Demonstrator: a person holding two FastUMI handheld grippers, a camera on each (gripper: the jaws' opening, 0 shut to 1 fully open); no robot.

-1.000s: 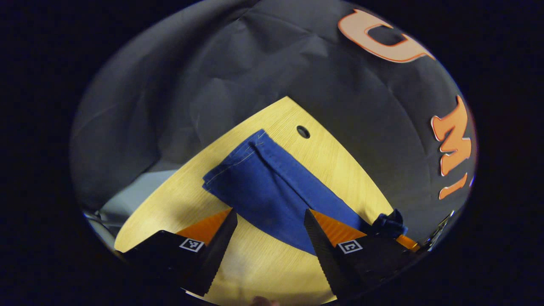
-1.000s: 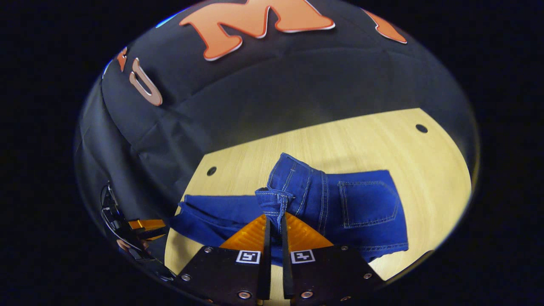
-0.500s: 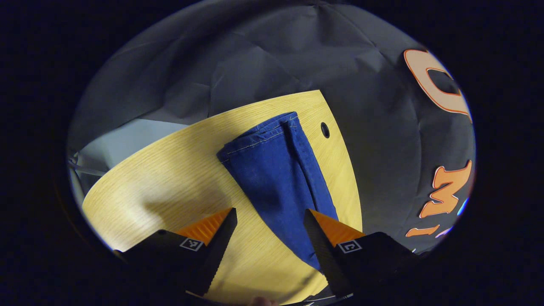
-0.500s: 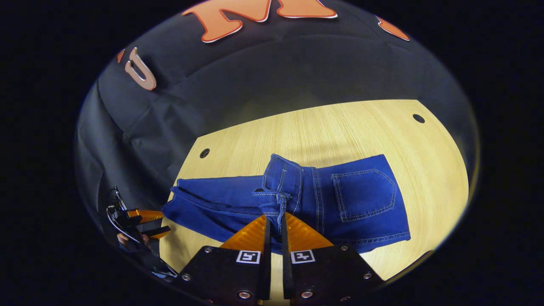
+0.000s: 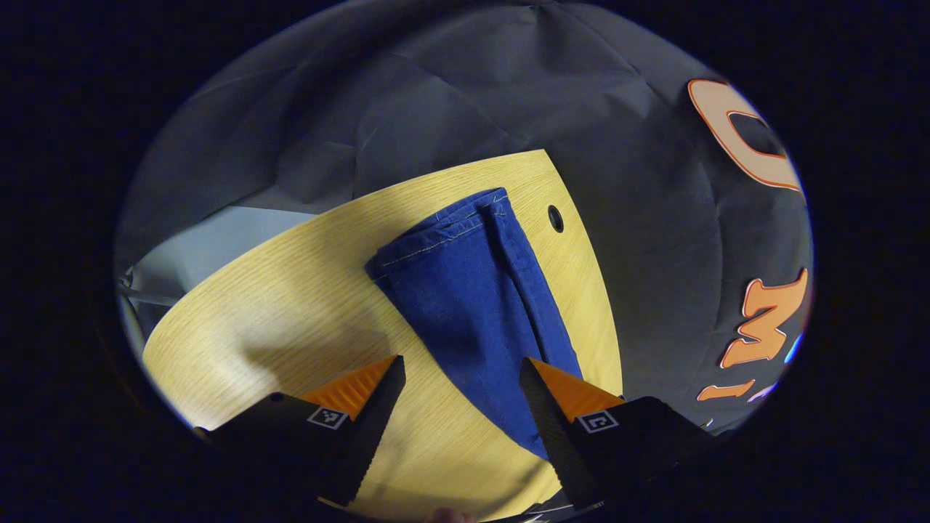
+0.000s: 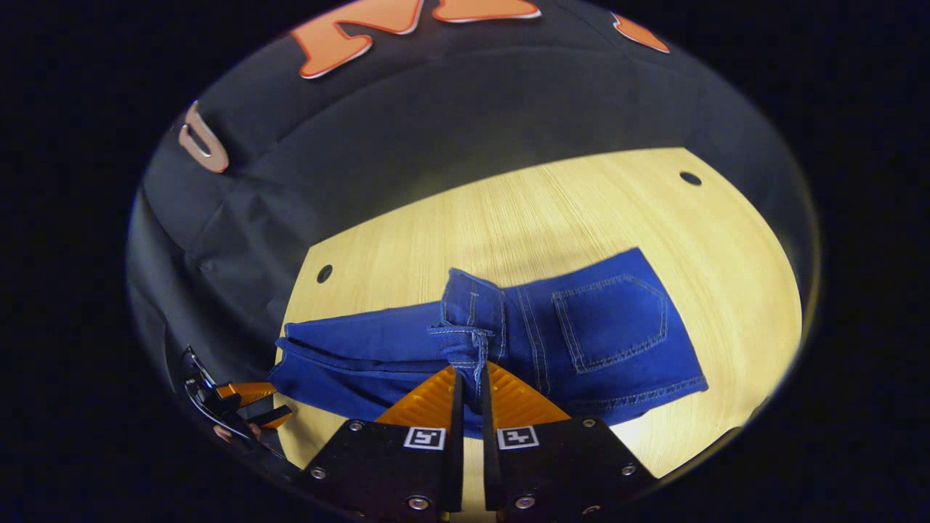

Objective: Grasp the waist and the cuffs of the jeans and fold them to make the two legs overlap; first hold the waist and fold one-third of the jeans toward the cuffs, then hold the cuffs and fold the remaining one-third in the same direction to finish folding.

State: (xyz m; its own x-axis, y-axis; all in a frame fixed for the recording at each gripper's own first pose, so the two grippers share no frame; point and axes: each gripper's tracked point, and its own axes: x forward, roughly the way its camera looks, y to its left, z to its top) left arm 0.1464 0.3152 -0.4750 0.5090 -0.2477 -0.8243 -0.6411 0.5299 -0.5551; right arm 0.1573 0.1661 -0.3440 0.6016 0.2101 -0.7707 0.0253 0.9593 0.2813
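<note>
The blue jeans (image 6: 610, 319) lie on the wooden table (image 6: 552, 211), back pocket facing up. My right gripper (image 6: 468, 372) is shut on the waistband (image 6: 472, 330), which is lifted and bunched above the seat. The legs (image 6: 349, 349) stretch away to the left, where the left gripper (image 6: 280, 403) shows small at the edge of the right gripper view. In the left gripper view the overlapped legs (image 5: 479, 305) run away from me and end at the cuffs (image 5: 443, 229). My left gripper (image 5: 461, 370) is open just above the table (image 5: 290, 312), its right finger over the leg fabric.
Round holes pierce the table top (image 5: 556, 218) (image 6: 325, 274) (image 6: 690, 178). The black cloth wall (image 5: 450, 94) stands close behind the table's far edge. A pale grey floor patch (image 5: 203, 240) shows beyond the table's left edge. Bare wood lies left of the legs.
The right gripper has carried the waistband a little toward the legs, the seat following. The left gripper view swung toward the cuffs a second ago and has since held nearly still, open throughout.
</note>
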